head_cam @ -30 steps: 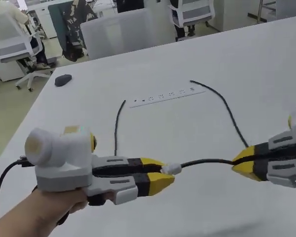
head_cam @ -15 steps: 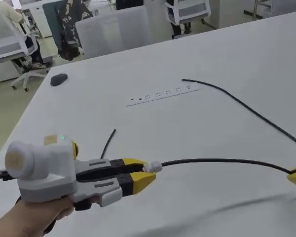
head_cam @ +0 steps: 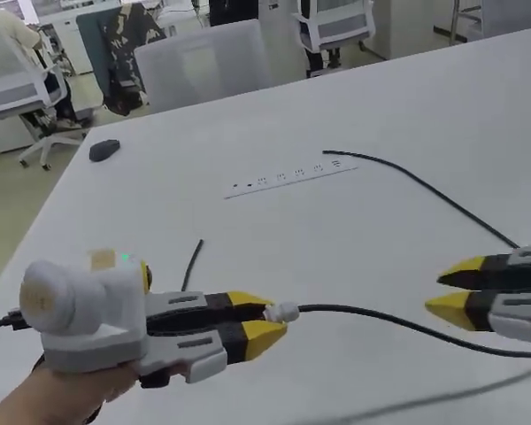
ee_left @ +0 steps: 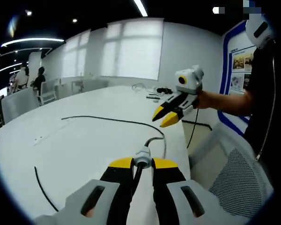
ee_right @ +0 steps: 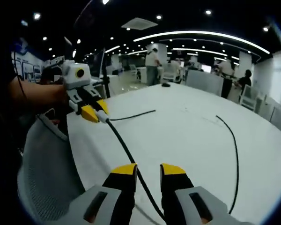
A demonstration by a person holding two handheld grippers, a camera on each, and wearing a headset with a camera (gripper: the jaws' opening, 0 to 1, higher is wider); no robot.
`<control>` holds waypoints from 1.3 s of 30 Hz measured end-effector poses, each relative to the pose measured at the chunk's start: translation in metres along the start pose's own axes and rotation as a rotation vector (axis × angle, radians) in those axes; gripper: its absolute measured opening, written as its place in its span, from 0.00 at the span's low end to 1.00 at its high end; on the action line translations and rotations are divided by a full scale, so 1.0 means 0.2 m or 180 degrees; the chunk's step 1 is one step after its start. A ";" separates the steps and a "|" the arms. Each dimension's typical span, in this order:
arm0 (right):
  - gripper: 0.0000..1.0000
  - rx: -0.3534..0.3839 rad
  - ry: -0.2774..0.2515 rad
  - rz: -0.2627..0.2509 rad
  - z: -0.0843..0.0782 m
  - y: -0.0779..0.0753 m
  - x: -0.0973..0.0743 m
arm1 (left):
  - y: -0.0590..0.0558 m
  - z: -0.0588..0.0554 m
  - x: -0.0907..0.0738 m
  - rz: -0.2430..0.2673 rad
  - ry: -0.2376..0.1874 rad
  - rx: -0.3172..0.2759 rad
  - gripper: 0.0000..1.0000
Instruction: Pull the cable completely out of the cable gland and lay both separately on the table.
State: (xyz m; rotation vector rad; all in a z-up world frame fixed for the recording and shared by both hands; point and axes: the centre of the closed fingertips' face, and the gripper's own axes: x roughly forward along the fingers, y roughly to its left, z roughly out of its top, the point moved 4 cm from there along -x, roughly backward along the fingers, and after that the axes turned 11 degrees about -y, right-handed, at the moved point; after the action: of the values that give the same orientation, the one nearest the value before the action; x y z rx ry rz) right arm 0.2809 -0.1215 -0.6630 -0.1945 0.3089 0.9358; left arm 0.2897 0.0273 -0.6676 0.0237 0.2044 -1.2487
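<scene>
A white table [head_cam: 407, 97] carried a white power strip [head_cam: 288, 173]. A black mouse [head_cam: 103, 150] lay well to the strip's left. A long black cable [head_cam: 425, 189] started just beside the strip's right end and ran off rightward. A short black cable end [head_cam: 192, 264] lay on the person's side of the strip.

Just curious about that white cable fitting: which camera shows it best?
The left gripper view: the cable gland sits close and central between the left tongs. The head view shows it small, side-on; the right gripper view, a distant speck.
</scene>
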 end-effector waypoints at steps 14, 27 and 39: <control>0.03 -0.0498 0.0267 0.0512 0.01 0.17 0.19 | -0.08 -0.01 0.07 -0.0197 0.0128 0.0083 0.14; 0.00 -0.0347 0.0192 0.0551 -0.01 0.20 0.18 | -0.11 -0.02 0.10 -0.0272 0.0154 0.0143 0.14; 0.00 0.0296 0.0237 -0.0561 -0.20 -0.23 -0.15 | 0.06 0.07 -0.06 0.0235 -0.0059 0.0260 0.14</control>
State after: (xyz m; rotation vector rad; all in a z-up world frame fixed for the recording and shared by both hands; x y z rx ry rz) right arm 0.2941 -0.1822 -0.6889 -0.1686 0.3969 0.7396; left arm 0.2988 0.0394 -0.6530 0.0895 0.1351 -1.1826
